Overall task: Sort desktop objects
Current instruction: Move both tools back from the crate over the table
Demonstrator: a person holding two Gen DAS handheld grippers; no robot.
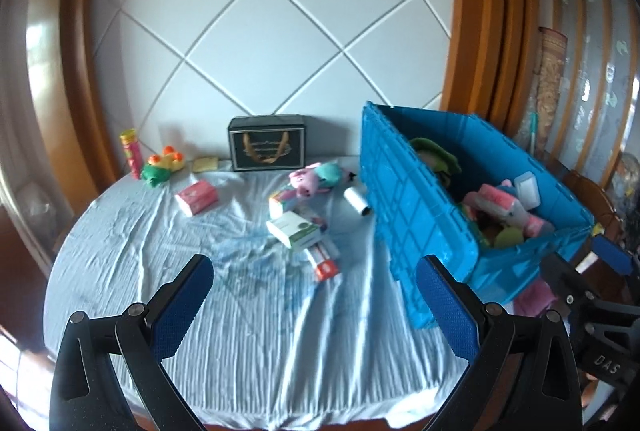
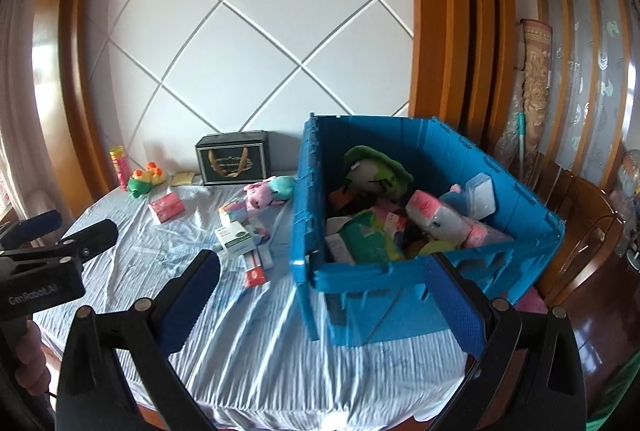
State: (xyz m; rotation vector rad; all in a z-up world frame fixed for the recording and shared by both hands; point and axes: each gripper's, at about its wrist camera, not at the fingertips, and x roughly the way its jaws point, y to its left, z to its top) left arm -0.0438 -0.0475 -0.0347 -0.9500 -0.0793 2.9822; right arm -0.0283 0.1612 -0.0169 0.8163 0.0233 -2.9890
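A blue plastic crate [image 1: 404, 207] [image 2: 360, 275] stands on the right of the table, filled with plush toys, tissue packs and boxes. Loose on the blue cloth lie a white-green box [image 1: 294, 229] [image 2: 234, 239], a red-white box [image 1: 324, 263] [image 2: 254, 269], a pink plush pig [image 1: 308, 181] [image 2: 260, 197], a white roll [image 1: 357, 200], a pink tissue pack [image 1: 197, 197] [image 2: 167, 208] and a green-orange plush [image 1: 160, 167] [image 2: 144, 179]. My left gripper [image 1: 314, 295] is open and empty above the near cloth. My right gripper [image 2: 326, 295] is open and empty before the crate's near wall.
A black gift box [image 1: 266, 147] [image 2: 232, 157] stands against the back wall, with a pink-yellow tube [image 1: 131, 151] [image 2: 119, 167] and a yellow pad [image 1: 205, 164] to its left. A wooden chair [image 2: 580, 231] stands right of the table. The left gripper shows in the right wrist view [image 2: 60, 239].
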